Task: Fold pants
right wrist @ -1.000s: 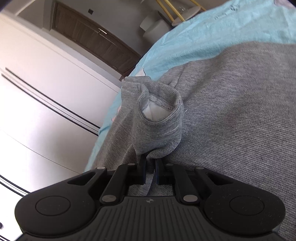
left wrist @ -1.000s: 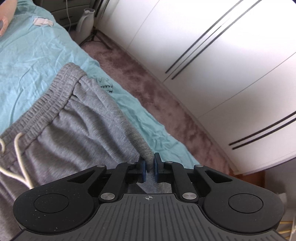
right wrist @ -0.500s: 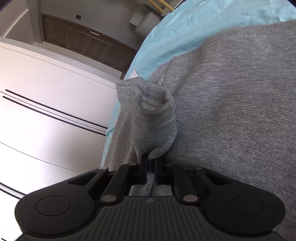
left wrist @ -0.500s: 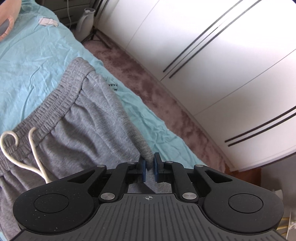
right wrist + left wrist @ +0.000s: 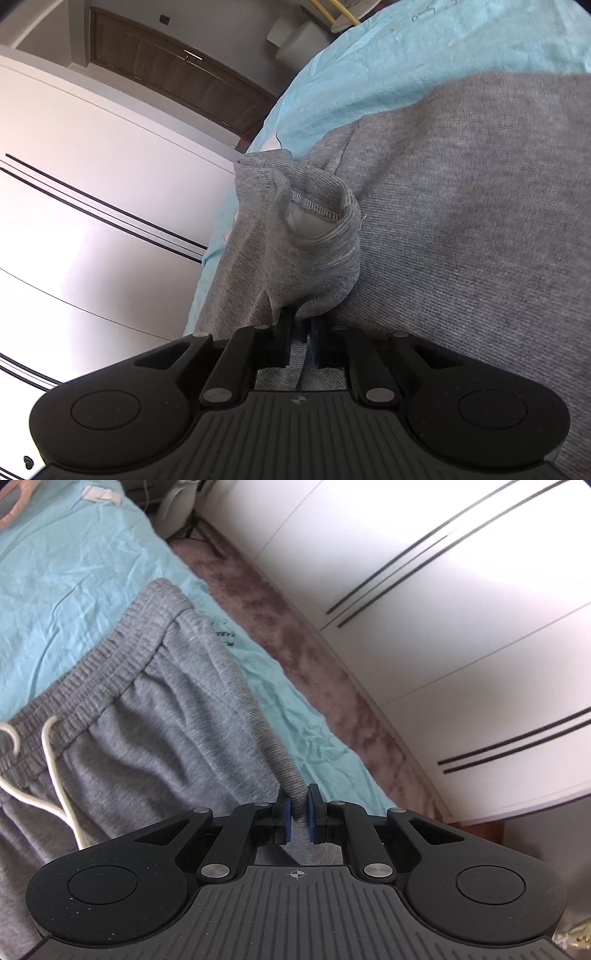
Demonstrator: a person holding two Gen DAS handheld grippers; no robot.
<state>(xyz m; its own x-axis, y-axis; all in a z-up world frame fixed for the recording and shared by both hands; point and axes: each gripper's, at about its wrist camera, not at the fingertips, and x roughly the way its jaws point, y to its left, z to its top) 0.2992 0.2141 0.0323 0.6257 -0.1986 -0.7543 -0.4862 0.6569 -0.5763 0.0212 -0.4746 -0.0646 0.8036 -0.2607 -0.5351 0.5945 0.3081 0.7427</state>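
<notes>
Holding the grey pants [image 5: 155, 738] on the bed [image 5: 74, 576], my left gripper [image 5: 298, 812] pinches their side edge, right gripper [image 5: 300, 332] their cuff [image 5: 314, 221]; I judge folding barely begun.

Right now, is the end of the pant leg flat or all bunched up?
Bunched up. The cuff curls into an open ring showing its inside stitching, pinched by the right gripper.
</notes>
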